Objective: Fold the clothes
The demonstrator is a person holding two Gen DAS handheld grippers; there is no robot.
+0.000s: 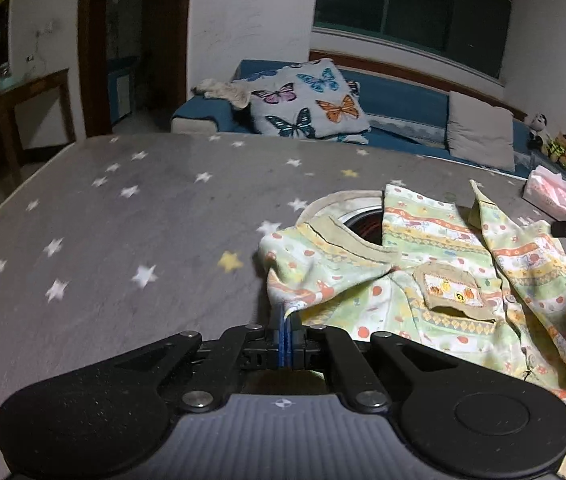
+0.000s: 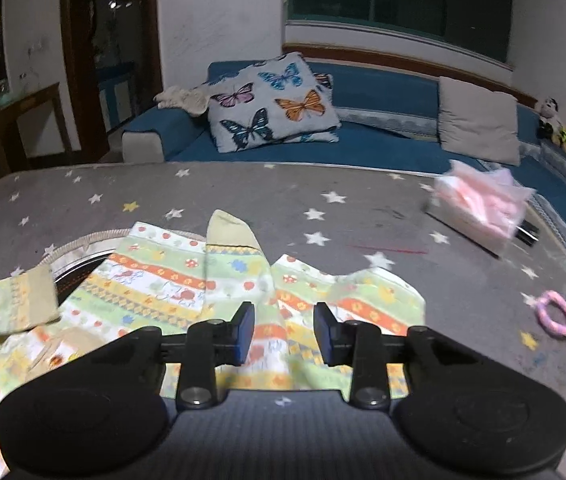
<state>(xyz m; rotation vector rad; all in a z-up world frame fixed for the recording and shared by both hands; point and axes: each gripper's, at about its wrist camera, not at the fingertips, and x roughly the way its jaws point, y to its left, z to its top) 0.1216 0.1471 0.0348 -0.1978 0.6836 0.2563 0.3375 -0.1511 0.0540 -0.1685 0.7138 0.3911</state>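
Observation:
A child's green, yellow and orange patterned shirt (image 1: pixel 443 280) with a tan collar and chest pocket lies crumpled on the grey star-print table cover (image 1: pixel 123 220). My left gripper (image 1: pixel 286 320) is shut on the shirt's left shoulder edge and holds it a little raised. In the right wrist view the shirt (image 2: pixel 187 284) spreads under and ahead of my right gripper (image 2: pixel 284 334), which is open and empty above the cloth; a sleeve with a tan cuff (image 2: pixel 229 232) points away from it.
A round woven item (image 1: pixel 347 204) lies partly under the shirt. A pink tissue pack (image 2: pixel 483 208) and a pink ring (image 2: pixel 559 316) lie at the right of the table. A blue sofa (image 2: pixel 363 140) with a butterfly pillow (image 2: pixel 271 104) stands behind the table.

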